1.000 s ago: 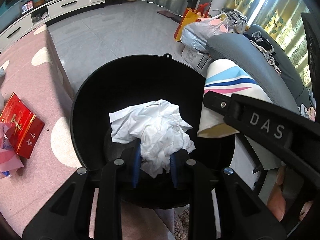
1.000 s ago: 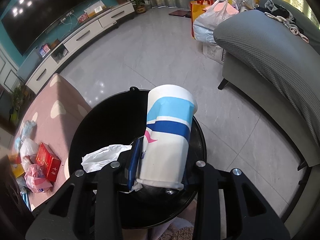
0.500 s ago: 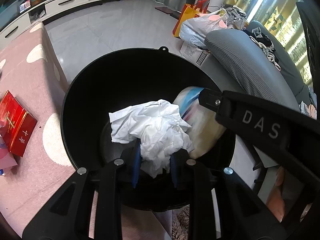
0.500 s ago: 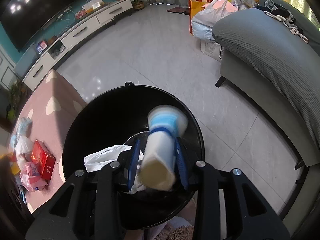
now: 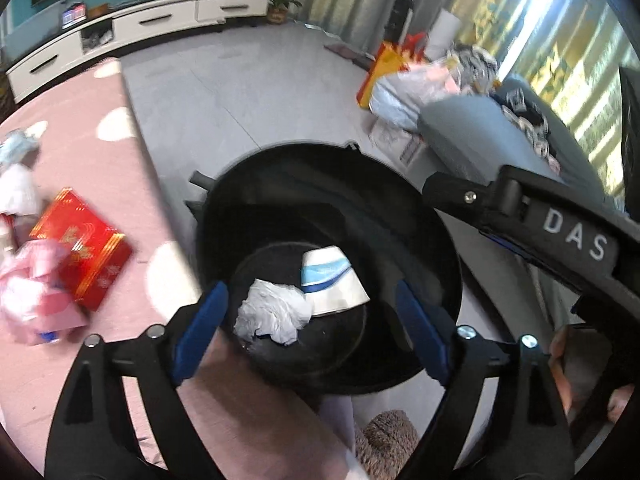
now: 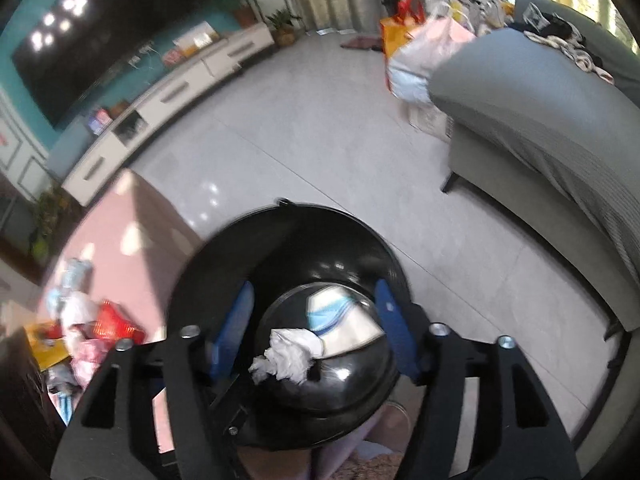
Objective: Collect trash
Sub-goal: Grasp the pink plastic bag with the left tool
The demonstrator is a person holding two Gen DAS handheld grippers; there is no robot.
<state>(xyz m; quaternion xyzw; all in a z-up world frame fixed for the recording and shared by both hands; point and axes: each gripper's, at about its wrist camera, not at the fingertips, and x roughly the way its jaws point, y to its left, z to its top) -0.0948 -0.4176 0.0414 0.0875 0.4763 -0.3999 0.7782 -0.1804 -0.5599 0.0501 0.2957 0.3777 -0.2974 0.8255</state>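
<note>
Motion blur softens the red box (image 5: 82, 248) and pink wrapping (image 5: 36, 300) on the left; print unreadable. The paper cup (image 5: 332, 280) partly lies behind the crumpled tissue (image 5: 274, 312). Bin (image 5: 420, 240) near rim hidden behind the fingers (image 5: 204, 316). Sofa (image 6: 540, 120) cut off at right.

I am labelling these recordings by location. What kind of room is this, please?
Most likely a home living room: a large dark wall television above a long white low cabinet, a grey fabric sofa, and a pale tiled floor.
</note>
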